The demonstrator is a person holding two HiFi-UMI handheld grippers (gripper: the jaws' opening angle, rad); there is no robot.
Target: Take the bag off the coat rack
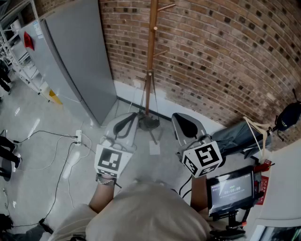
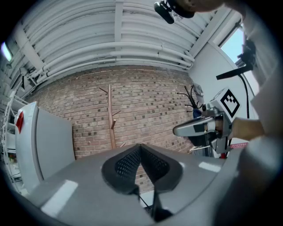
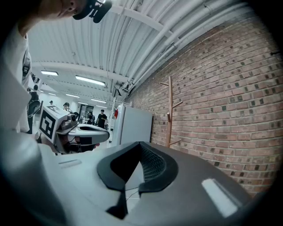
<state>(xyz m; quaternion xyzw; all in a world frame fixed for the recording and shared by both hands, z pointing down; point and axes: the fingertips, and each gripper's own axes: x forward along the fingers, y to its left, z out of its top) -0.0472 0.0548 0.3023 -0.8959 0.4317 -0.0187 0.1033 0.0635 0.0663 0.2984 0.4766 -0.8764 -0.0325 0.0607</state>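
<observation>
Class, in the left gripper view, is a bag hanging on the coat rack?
No, the coat rack stands bare against the brick wall, with nothing hanging from it.

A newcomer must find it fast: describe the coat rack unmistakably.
Find the red brick wall. Right of the tall grey cabinet against it stands the coat rack, on a dark base. It is the only slim wooden pole there, with short upward pegs.

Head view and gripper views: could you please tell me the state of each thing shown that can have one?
Coat rack: upright, the pegs in view bare.
Left gripper: shut, nothing between its jaws.
Right gripper: shut, nothing between its jaws.
Grey cabinet: door closed.
Screen: lit.
</observation>
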